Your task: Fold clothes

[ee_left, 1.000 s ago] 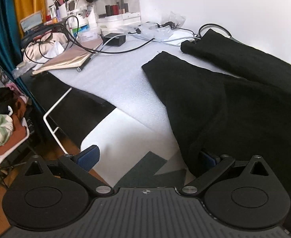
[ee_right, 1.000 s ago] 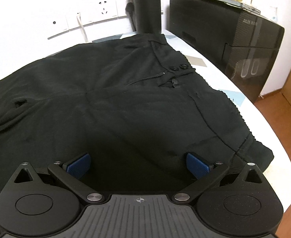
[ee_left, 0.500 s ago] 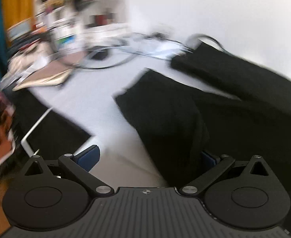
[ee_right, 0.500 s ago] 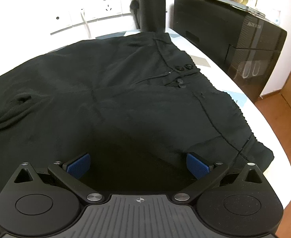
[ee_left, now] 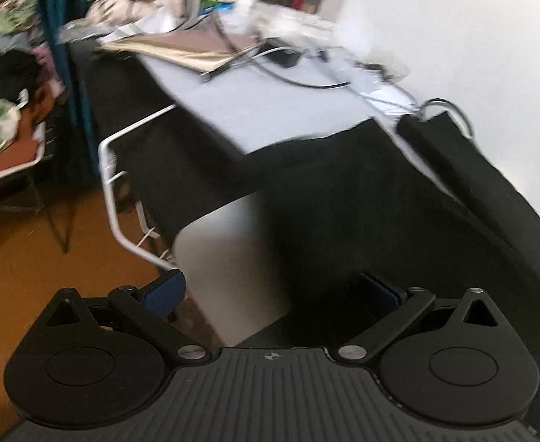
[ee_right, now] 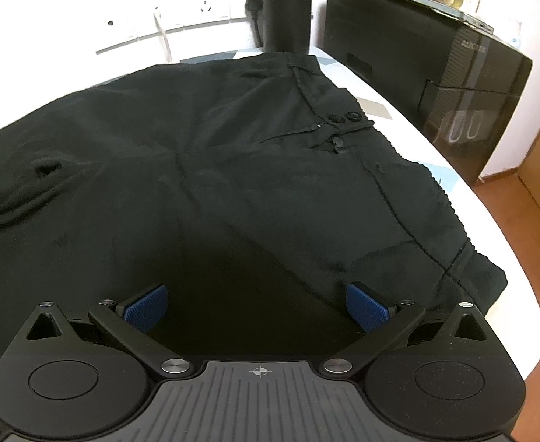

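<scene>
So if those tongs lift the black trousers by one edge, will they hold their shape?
Probably not. The black fabric trousers already lie in soft creases, so they would likely droop. They look fairly thick at the ribbed waistband, so perhaps weighty rather than slippery.

In the left wrist view, bare counter (ee_left: 270, 107) lies open at mid-frame between the trouser leg (ee_left: 362, 191) and the clutter. Cables (ee_left: 299, 81), a notebook (ee_left: 192, 46) and boxes (ee_left: 295, 11) block the upper middle. A white wire rack (ee_left: 111, 199) juts off the counter's edge at centre left.

In the right wrist view, the trousers (ee_right: 233, 169) cover nearly everything; only a thin white strip of counter is free at the right. A black cabinet (ee_right: 435, 44) at upper right and a dark cylinder (ee_right: 286, 3) at top centre close off the far side.
</scene>
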Tool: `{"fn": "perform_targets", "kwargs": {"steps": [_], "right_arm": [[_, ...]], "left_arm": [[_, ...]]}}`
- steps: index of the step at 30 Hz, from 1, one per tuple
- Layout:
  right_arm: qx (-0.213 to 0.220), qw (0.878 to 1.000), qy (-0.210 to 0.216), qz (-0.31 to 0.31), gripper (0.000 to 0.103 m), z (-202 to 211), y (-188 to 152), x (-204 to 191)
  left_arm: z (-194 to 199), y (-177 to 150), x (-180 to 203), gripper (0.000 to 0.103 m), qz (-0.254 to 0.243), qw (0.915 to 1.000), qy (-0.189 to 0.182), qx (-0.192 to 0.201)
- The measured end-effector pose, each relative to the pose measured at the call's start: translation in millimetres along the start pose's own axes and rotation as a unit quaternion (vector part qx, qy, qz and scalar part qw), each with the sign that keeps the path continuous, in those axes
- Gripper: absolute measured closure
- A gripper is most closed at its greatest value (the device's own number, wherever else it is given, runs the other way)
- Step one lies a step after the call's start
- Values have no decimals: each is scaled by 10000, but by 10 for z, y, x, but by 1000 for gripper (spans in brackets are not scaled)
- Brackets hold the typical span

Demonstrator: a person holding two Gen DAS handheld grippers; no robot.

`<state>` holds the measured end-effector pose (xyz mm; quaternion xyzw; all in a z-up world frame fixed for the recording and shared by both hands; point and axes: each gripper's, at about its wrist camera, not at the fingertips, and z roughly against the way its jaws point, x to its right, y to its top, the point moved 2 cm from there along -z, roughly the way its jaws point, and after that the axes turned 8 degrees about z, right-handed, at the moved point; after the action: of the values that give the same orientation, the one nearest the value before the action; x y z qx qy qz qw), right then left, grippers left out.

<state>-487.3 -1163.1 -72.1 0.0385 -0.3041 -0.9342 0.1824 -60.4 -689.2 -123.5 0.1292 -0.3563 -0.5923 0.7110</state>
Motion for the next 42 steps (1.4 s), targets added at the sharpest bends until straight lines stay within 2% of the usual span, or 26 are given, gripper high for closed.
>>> {"fn": "perform_targets", "kwargs": {"steps": [2,5,7,13,18,22,24,26,34,42], "right_arm": [[-2,10000,-8,17,1,7,-2,-8],[21,10000,-13,-72,1,30,2,8],[41,9998,-67,-174,1,52,-9,37],[-4,9986,-313,-438,1,83,-94,130],[9,9979,-471,-445,1,90,-138,113],[30,9978,-598,-270,1,76,-181,44],[52,9976,-643,-234,1,73,-200,18],[69,9974,-673,-230,1,73,-215,2],[116,9970,-664,-375,1,31,-237,6],[196,9971,-603,-422,1,11,-263,22]], "left_arm": [[-8,17,-28,1,138,9994,-327,9],[-30,68,-165,1,748,9939,-803,-50],[-28,81,-254,1,1029,9903,-937,-40],[-59,95,-384,1,1121,9862,-1218,-88],[-107,127,-291,1,803,9909,-1066,-150],[-132,52,-78,0,-67,9965,-779,-286],[-148,-23,47,0,-675,9952,-614,-343],[-161,-77,117,0,-1017,9932,-463,-325],[-184,-106,213,0,-1256,9910,-146,-433],[-190,-101,218,0,-1260,9908,-102,-477]]}}
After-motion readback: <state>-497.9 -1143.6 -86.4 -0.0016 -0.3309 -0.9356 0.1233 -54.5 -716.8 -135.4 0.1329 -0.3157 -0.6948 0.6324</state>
